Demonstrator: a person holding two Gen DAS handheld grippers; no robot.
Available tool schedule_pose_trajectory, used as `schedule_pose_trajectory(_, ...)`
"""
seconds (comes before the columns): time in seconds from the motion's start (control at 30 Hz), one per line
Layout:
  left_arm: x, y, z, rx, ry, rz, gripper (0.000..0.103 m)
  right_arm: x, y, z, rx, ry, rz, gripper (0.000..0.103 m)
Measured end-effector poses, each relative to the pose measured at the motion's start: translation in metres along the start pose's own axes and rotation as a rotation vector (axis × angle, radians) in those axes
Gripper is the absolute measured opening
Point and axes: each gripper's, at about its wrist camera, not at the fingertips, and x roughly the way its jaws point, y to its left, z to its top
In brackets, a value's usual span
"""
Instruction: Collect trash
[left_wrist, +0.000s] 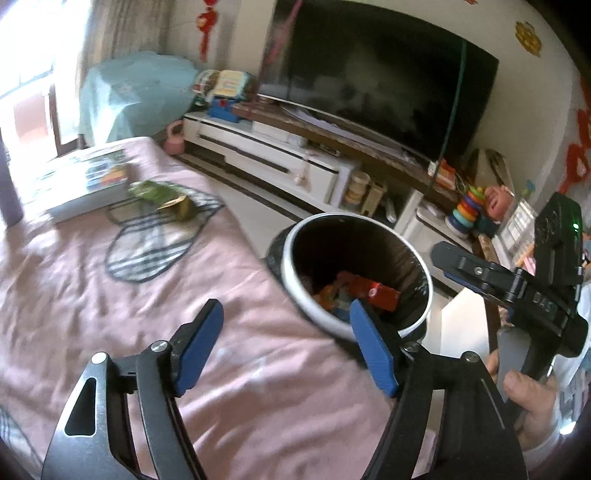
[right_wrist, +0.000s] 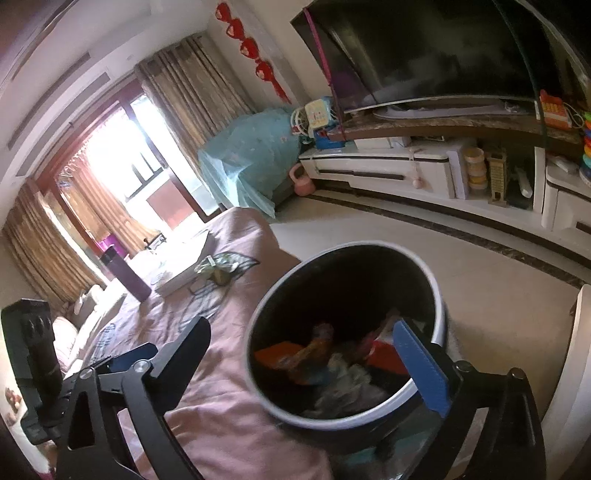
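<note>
A white-rimmed trash bin (left_wrist: 295, 302) with a black liner stands beside the pink-covered table (left_wrist: 110, 295); it holds red and orange wrappers (left_wrist: 369, 291). My left gripper (left_wrist: 286, 332) is open and empty above the table edge, next to the bin. A green wrapper and a small gold box (left_wrist: 162, 195) lie on a striped mat at the table's far side. In the right wrist view my right gripper (right_wrist: 306, 343) is open and empty, its jaws spread over the bin (right_wrist: 439, 295) and its trash (right_wrist: 314, 358). The green wrapper (right_wrist: 218, 267) shows far back there. The right gripper also appears in the left view (left_wrist: 439, 254).
A stack of books (left_wrist: 85, 181) lies by the green wrapper. A purple bottle (right_wrist: 125, 275) stands on the table's far left. A white TV cabinet (left_wrist: 266, 162) with a large TV (left_wrist: 369, 85) and toys (left_wrist: 469, 210) lines the wall beyond a tiled floor (right_wrist: 443, 266).
</note>
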Motion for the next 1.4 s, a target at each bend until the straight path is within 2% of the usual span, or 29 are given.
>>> schedule_pose_trajectory(0.37,-0.064,0.052,-0.057,-0.079,-0.075,0.104,0.078,-0.006,0.063,-0.057,-0.029,0.001,0.033,0.102)
schedule_pose_trajectory(0.6,-0.095,0.067,-0.078,-0.107,-0.126,0.15,0.083,-0.006,0.097,-0.086,-0.084,0.012,0.039,0.102)
schedule_pose_trajectory(0.67,-0.106,0.067,-0.079,-0.106,-0.155,0.161,0.085,-0.011,0.11,-0.089,-0.123,-0.004,0.033,0.102)
schedule_pose_trajectory(0.77,-0.127,0.067,-0.081,-0.099,-0.221,0.187,0.093,-0.021,0.126,-0.087,-0.173,-0.042,0.025,0.102)
schedule_pose_trajectory(0.8,-0.134,0.066,-0.082,-0.096,-0.246,0.2,0.101,-0.028,0.133,-0.086,-0.194,-0.068,0.02,0.102)
schedule_pose_trajectory(0.87,-0.146,0.064,-0.086,-0.085,-0.312,0.251,0.103,-0.041,0.144,-0.084,-0.231,-0.139,0.003,0.103)
schedule_pose_trajectory(0.97,-0.151,0.06,-0.094,-0.058,-0.36,0.326,0.103,-0.056,0.156,-0.089,-0.29,-0.258,-0.065,0.103)
schedule_pose_trajectory(1.03,-0.149,0.057,-0.1,-0.03,-0.374,0.361,0.103,-0.053,0.156,-0.095,-0.311,-0.283,-0.104,0.103)
schedule_pose_trajectory(1.17,-0.139,0.054,-0.11,0.003,-0.38,0.438,0.103,-0.036,0.146,-0.111,-0.324,-0.278,-0.159,0.103)
schedule_pose_trajectory(1.4,-0.128,0.057,-0.118,-0.003,-0.371,0.473,0.103,-0.026,0.133,-0.126,-0.318,-0.268,-0.195,0.103)
